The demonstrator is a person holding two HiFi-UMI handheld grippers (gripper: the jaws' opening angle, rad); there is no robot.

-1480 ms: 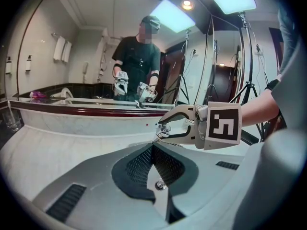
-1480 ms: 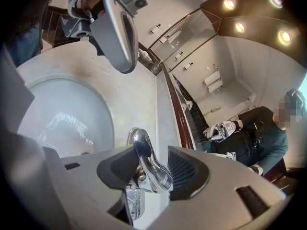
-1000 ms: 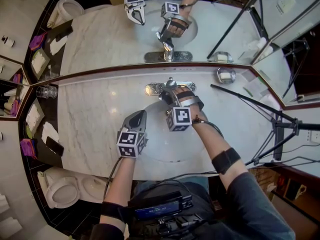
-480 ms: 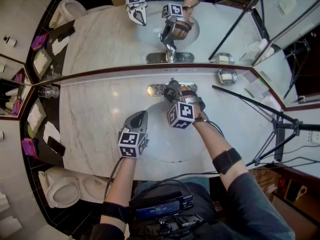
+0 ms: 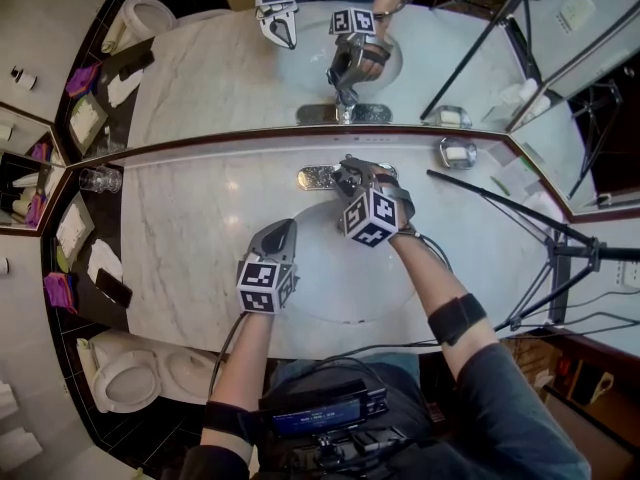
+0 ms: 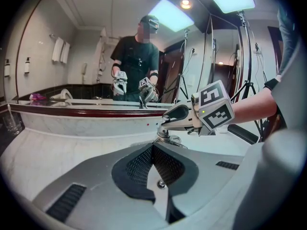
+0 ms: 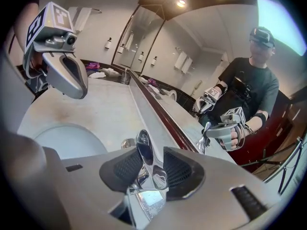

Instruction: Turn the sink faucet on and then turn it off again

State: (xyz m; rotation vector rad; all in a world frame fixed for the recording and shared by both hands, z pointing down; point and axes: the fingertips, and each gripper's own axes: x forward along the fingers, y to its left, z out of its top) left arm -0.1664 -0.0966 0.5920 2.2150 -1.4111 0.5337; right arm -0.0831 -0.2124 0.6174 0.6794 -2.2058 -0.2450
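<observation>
Right tool (image 7: 150, 163) tight around the chrome faucet handle (image 7: 143, 145).

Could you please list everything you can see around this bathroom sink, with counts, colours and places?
countertop: one, pale marble, across the middle
sink basin: one, white, set in the countertop
faucet: one, chrome, behind the sink basin
mirror: one, along the countertop's back edge
soap dish: one, silvery, right of the faucet
glass: at least one, clear, far left by the mirror
tripod: one, black, right of the countertop
toilet: one, white, lower left
left hand-held gripper: one, grey, shut and empty, left of the sink basin
right hand-held gripper: one, grey, shut on the faucet lever
</observation>
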